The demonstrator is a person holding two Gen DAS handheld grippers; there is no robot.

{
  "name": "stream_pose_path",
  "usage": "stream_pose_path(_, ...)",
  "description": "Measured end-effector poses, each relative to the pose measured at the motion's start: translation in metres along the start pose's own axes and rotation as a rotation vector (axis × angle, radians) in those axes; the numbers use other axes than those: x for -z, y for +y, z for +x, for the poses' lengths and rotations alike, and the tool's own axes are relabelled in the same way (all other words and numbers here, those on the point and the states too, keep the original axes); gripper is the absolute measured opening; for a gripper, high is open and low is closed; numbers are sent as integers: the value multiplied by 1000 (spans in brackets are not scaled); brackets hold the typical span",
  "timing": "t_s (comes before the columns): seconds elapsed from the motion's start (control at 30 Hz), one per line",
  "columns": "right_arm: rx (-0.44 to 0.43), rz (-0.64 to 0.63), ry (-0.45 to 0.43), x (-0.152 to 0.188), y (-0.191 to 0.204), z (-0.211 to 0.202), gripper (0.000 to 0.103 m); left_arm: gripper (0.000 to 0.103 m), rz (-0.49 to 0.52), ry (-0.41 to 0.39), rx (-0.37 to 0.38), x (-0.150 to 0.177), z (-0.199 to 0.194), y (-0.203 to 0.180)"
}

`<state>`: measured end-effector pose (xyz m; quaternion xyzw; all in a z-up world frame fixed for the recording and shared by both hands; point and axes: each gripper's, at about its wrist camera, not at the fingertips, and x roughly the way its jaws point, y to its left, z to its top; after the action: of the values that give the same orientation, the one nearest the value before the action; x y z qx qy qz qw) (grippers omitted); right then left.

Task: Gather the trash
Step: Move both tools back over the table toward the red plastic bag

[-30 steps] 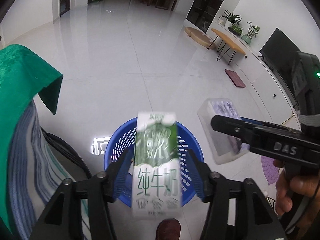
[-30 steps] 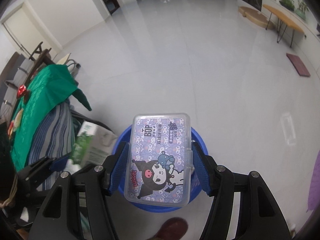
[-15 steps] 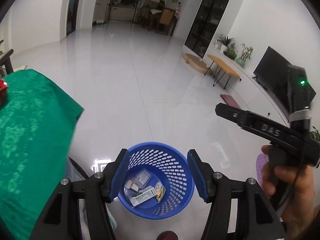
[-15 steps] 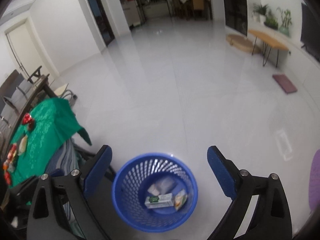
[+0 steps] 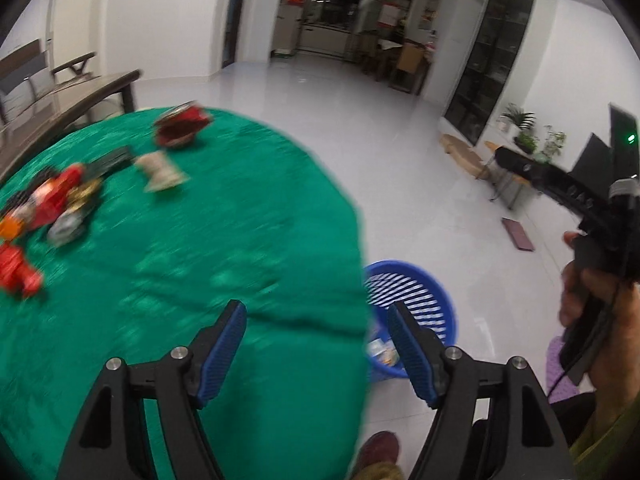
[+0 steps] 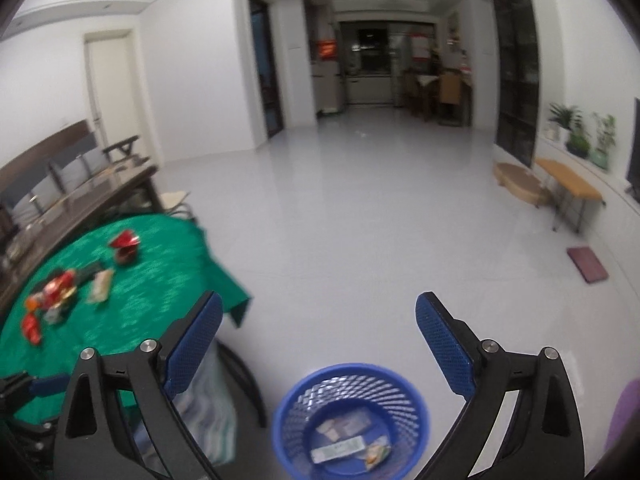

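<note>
A blue mesh trash basket (image 6: 350, 416) stands on the white floor, holding a milk carton (image 6: 338, 449) and several wrappers. It also shows in the left wrist view (image 5: 412, 300), beside the table edge. My left gripper (image 5: 316, 344) is open and empty above the green-clothed table (image 5: 180, 280). My right gripper (image 6: 318, 344) is open and empty above the basket; its body shows in the left wrist view (image 5: 580, 200). Blurred trash lies on the cloth: a red crushed can (image 5: 180, 128), a pale wrapper (image 5: 160, 170) and a pile of red wrappers (image 5: 52, 204).
A dark wooden table with chairs (image 6: 72, 188) stands behind the green table. A low wooden bench (image 6: 568, 180), plants (image 6: 576, 136) and a dark mat (image 6: 588, 264) are along the right wall. A chair with striped cloth (image 6: 208, 412) is under the table edge.
The milk carton and the purple box left both grippers and dropped into the basket. Both grippers then opened, lifted and tilted up; the left swung over the green table.
</note>
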<state>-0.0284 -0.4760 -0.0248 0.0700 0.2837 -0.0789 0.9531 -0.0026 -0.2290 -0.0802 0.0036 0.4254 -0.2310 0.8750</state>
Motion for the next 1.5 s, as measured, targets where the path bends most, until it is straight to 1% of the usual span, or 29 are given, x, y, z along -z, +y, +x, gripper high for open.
stream_pose_path(0.07,-57,-31,19,6,31,3,98,75,-12,1,-53,12,-7,21)
stream_pose_path(0.1,-90,-47,32,11,48,5,98,75,-24,5,-95,20,-11,36)
stream_pose_path(0.2,-200,-103,87,26,99,14,98,75,-56,4,-164,35,-24,67)
stream_pose_path(0.23,-244,-131,117,33,120,18,98,75,-67,3,-177,38,-28,76)
stream_pose_path(0.37,-363,-223,209,64,174,30,98,75,-139,3,-232,47,-39,117)
stream_pose_path(0.43,-407,-285,248,80,200,35,98,75,-183,-7,-255,47,-46,136)
stream_pose_path(0.53,-426,-370,272,97,230,40,98,75,-238,-28,-290,37,-56,159)
stream_pose_path(0.67,-435,-437,278,109,247,37,98,75,-336,-92,-351,16,-69,193)
stream_pose_path(0.77,-442,-442,280,109,250,41,98,75,-393,-99,-370,-10,-58,219)
stream_pose_path(0.83,-445,-428,279,106,250,42,98,75,-411,-72,-414,-28,-40,233)
stream_pose_path(0.87,-445,-421,277,104,251,43,98,75,-413,-58,-438,-31,-34,237)
stream_pose_path(0.9,-446,-413,274,102,250,42,98,75,-415,-38,-485,-34,-23,242)
stream_pose_path(1.0,-447,-403,259,97,249,37,98,75,-404,6,-576,-29,-7,249)
stream_pose_path(1.07,-446,-396,249,93,247,35,98,75,-390,17,-588,-20,-7,253)
stream_pose_path(1.17,-440,-381,242,88,242,35,98,75,-380,25,-581,-7,-21,260)
stream_pose_path(1.23,-430,-371,255,87,239,37,98,75,-367,34,-573,1,-32,268)
stream_pose_path(1.27,-424,-366,266,87,238,40,98,75,-364,35,-553,3,-35,271)
stream_pose_path(1.3,-421,-361,274,88,237,41,98,75,-361,39,-501,4,-38,277)
stream_pose_path(1.37,-419,-349,292,88,236,45,98,75,-355,51,-440,4,-38,281)
stream_pose_path(1.43,-416,-343,299,87,235,46,98,75,-340,60,-395,2,-36,282)
stream_pose_path(1.5,-396,-347,301,85,234,50,98,75,-324,70,-385,1,-32,281)
